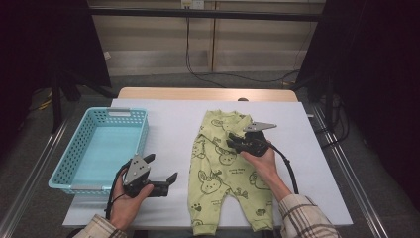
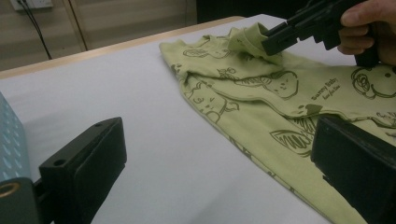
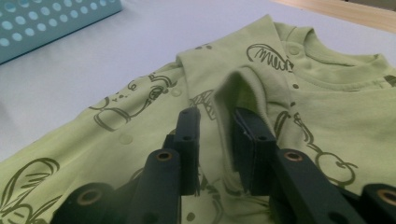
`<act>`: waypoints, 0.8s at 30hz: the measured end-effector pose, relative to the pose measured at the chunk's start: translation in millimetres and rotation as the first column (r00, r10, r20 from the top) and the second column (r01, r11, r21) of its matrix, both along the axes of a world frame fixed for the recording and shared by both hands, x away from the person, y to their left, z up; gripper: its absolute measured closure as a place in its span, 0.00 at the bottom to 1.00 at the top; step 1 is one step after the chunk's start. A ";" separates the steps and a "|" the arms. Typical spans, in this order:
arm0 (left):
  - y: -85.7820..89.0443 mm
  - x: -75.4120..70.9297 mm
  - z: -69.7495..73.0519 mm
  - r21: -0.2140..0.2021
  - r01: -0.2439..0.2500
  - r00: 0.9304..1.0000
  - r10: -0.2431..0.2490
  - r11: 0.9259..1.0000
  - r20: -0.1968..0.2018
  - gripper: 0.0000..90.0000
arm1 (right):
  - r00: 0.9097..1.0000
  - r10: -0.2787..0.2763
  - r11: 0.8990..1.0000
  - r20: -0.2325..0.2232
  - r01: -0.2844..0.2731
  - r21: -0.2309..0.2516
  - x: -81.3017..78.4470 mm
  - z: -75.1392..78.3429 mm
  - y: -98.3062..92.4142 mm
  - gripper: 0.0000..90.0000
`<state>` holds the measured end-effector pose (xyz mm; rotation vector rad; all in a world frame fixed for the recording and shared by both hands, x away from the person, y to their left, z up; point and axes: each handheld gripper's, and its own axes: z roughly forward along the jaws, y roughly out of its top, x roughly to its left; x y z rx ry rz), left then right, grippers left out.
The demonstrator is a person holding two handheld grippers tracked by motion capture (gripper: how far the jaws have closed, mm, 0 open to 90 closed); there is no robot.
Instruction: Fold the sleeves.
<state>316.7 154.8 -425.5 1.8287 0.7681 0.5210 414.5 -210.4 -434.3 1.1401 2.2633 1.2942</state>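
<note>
A light green baby romper (image 1: 223, 168) with dark bunny prints lies flat on the white table (image 1: 168, 124), neck toward the far side. A person's right hand holds my right gripper (image 1: 231, 142) low over the romper's chest. A folded-over sleeve cuff (image 3: 243, 88) stands between its jaws, which are a little apart; the cloth leans on one pad and a gap shows at the other. In the left gripper view that gripper (image 2: 268, 44) points at the same cuff (image 2: 245, 37). My left gripper (image 1: 162, 167) rests wide open over bare table, left of the romper (image 2: 261, 93), with nothing between its jaws.
A light blue perforated basket (image 1: 141, 134) stands at the table's left side, just beyond the left hand. The table's wooden far edge (image 1: 208, 93) runs along the back. A black cable (image 1: 289, 171) trails from the right gripper along the forearm.
</note>
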 end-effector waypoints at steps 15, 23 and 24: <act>-0.9 -0.2 -0.2 -0.001 0.002 1.000 -0.002 1.000 -0.002 0.04 | 0.999 0.005 0.999 0.045 -0.007 0.036 -8.5 11.2 -2.6 0.65; -1.8 0.0 -0.6 -0.012 0.000 1.000 0.000 1.000 -0.006 0.04 | 0.998 -0.045 0.998 0.041 0.044 0.035 -8.9 9.8 -9.4 0.53; -0.5 0.5 -0.2 0.003 0.005 1.000 -0.005 1.000 -0.005 0.04 | 0.998 -0.047 0.998 0.043 0.045 0.038 -9.2 10.0 -9.8 0.51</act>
